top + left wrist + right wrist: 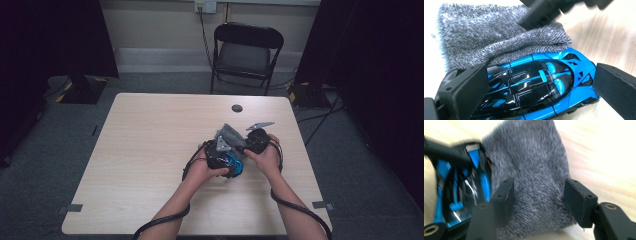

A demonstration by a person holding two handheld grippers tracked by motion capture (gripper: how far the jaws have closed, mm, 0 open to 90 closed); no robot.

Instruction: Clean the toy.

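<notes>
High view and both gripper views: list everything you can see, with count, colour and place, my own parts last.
Toy car: one, blue and black, on the table between the left jaws.
Cloth: one, grey speckled, draped against the car, between the right jaws.
Table: one, light wood, centre.
Folding chair: one, black, beyond the table.
Wall socket: one, pale, on the far wall.
Left gripper: one, black, jaws on the car's sides.
Right gripper: one, black, jaws apart around the cloth.
Forearms: two, from the bottom edge.
</notes>
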